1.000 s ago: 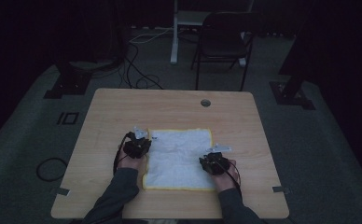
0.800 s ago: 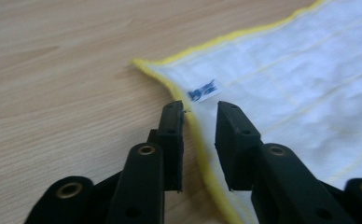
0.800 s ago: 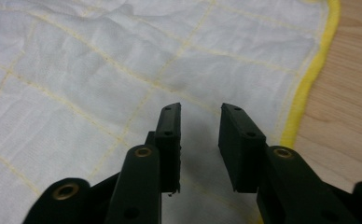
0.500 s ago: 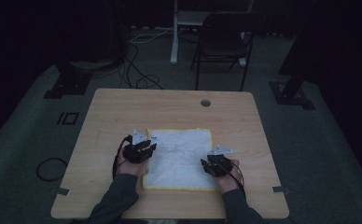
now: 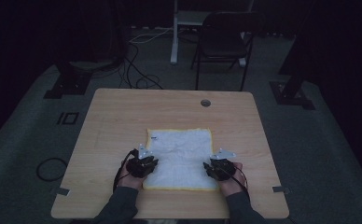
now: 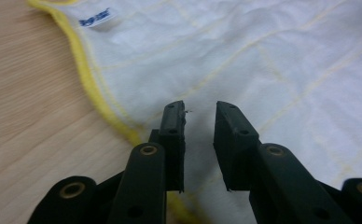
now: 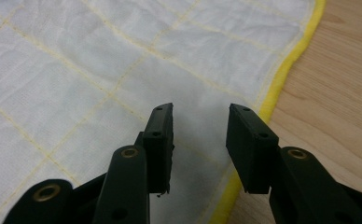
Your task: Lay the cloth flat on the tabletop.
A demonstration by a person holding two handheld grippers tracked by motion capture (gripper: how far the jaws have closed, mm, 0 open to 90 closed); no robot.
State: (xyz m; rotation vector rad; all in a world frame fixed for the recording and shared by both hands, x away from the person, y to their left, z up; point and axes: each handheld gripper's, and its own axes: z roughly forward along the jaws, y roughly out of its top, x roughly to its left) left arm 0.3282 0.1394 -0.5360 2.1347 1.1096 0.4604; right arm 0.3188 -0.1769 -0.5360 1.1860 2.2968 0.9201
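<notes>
A white cloth [image 5: 181,151] with a yellow hem and faint yellow grid lines lies flat on the wooden table [image 5: 118,116]. It has a small blue label [image 6: 95,17] near its far left corner. My left gripper [image 5: 145,164] sits over the cloth's near left part, just inside the hem [image 6: 93,88]. Its jaws [image 6: 200,109] have just been closing but still stand apart, with nothing pinched between them. My right gripper [image 5: 216,168] hovers over the near right part of the cloth, beside the hem [image 7: 286,65]. Its jaws [image 7: 200,112] have just been opening over the fabric.
A round cable hole [image 5: 205,102] sits near the table's far edge. Beyond the table stand a dark chair [image 5: 223,42], a white post [image 5: 174,32] and floor cables [image 5: 137,70]. Black stand bases [image 5: 69,81] flank the table, and a cable loop [image 5: 51,168] lies at the left.
My left hand has drawn back along the cloth's left edge toward the near corner. The right hand has barely shifted.
</notes>
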